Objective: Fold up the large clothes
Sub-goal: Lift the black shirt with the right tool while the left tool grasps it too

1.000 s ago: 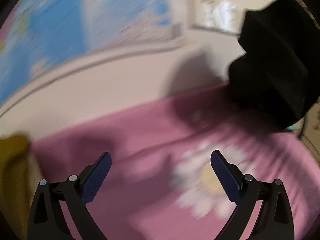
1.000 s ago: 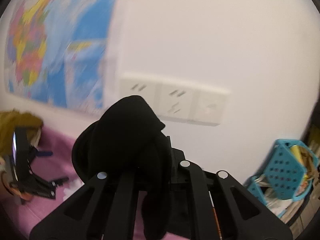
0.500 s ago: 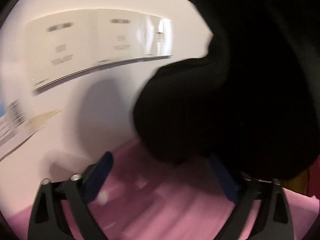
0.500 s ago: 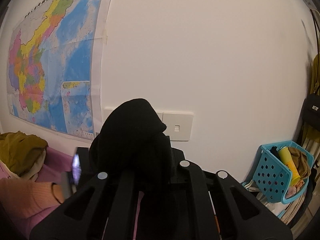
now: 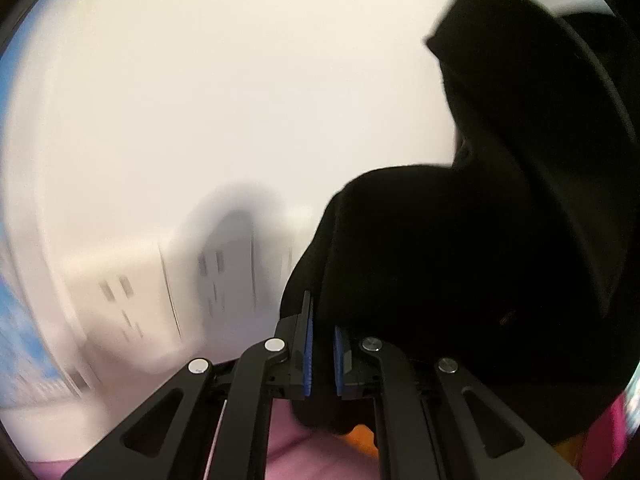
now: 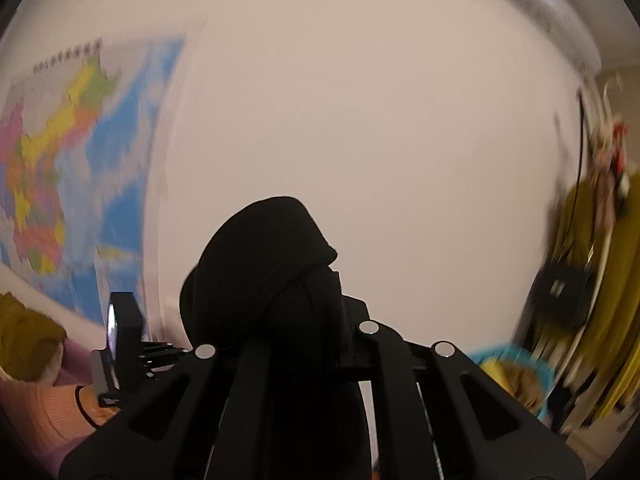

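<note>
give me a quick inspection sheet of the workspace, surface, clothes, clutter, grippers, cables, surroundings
surface: pink cover, only a strip shows under the grippers.
job's things: black garment lifted off the surface, bunched, held at two places.
clutter: olive garment heap at far left; blue perforated basket of items at lower right.
grippers: left gripper shut on a fold of the black garment; right gripper shut on it too, its fingertips buried in the cloth.
cables: nothing seen.
surroundings: plain wall with a map and socket plates; an orange sleeve at lower left; hanging clothes at right, blurred.
</note>
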